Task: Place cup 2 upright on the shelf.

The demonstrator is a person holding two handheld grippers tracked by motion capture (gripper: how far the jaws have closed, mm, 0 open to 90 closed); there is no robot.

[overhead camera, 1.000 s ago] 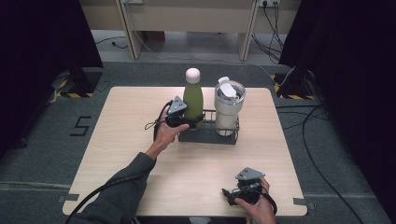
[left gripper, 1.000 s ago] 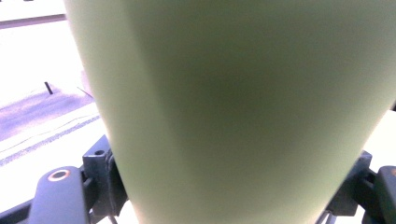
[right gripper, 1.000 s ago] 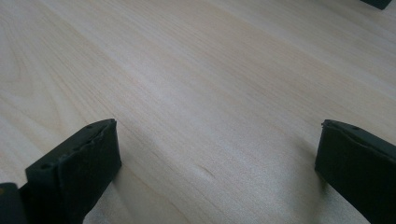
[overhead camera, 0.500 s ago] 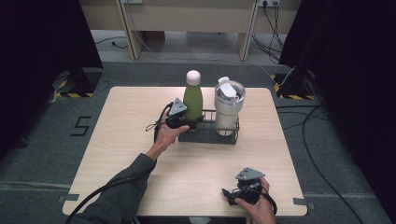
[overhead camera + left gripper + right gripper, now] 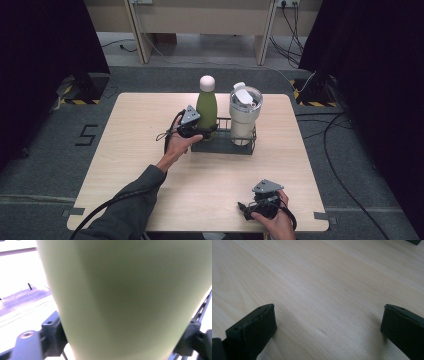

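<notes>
My left gripper [image 5: 204,131] sits right against the green bottle [image 5: 206,107], and its jaws have just been opening. In the left gripper view the green bottle [image 5: 130,297] stands between the two black jaws, one on either side of its body. Whether the pads still press on it I cannot tell; they look close against the sides, with no clear gap.

The bottle stands upright in the black wire rack [image 5: 225,144], directly ahead of my left gripper, and the white tumbler [image 5: 244,115] with its lid stands in the next slot, just beyond the bottle from that gripper's side. So I judge the placing of the bottle as done or nearly so: it is seated and the grip is being let go. What is left is to widen the jaws fully and draw the left hand back without tipping it.

My right gripper [image 5: 262,202] rests low on the wooden table [image 5: 135,150], well apart from the rack, jaws spread wide with bare tabletop [image 5: 317,290] between them, holding nothing.
</notes>
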